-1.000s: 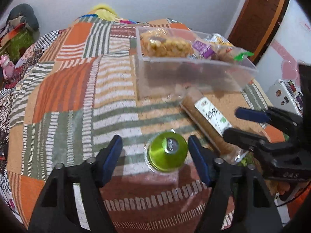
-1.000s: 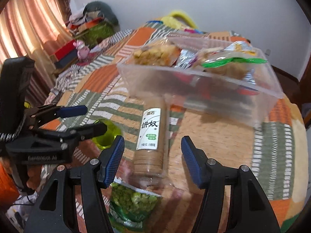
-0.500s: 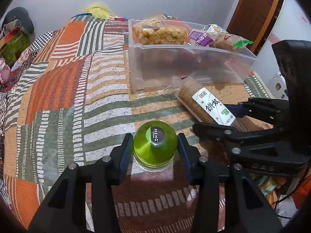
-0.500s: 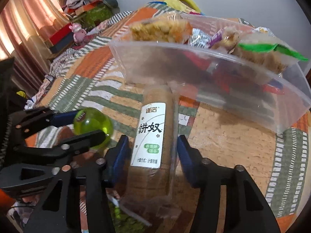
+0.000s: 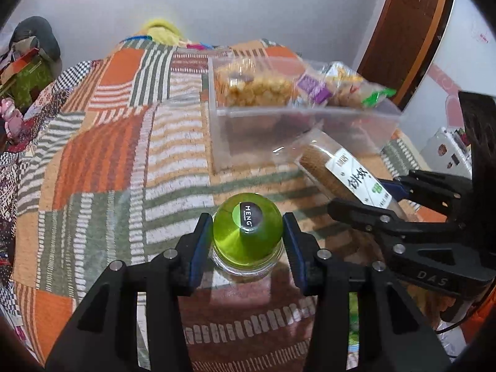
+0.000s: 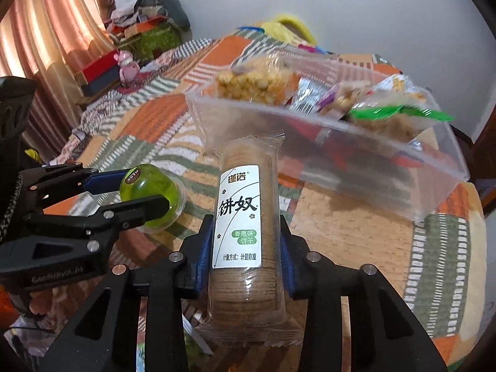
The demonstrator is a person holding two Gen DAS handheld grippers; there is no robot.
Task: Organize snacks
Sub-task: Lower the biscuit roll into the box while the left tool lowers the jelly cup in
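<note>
Left tool (image 5: 248, 241) pinches the green jelly cup (image 5: 248, 232), right tool (image 6: 246, 245) pinches the biscuit roll (image 6: 245, 223), before the bin (image 6: 372, 167).

Bright green jelly cup (image 5: 248, 232) with a dark round label; tan biscuit roll (image 6: 245, 241) at 3 o'clock, white-and-green label; orange, green and white striped patchwork bedspread (image 5: 102, 155); clear bin (image 5: 279, 130).
</note>
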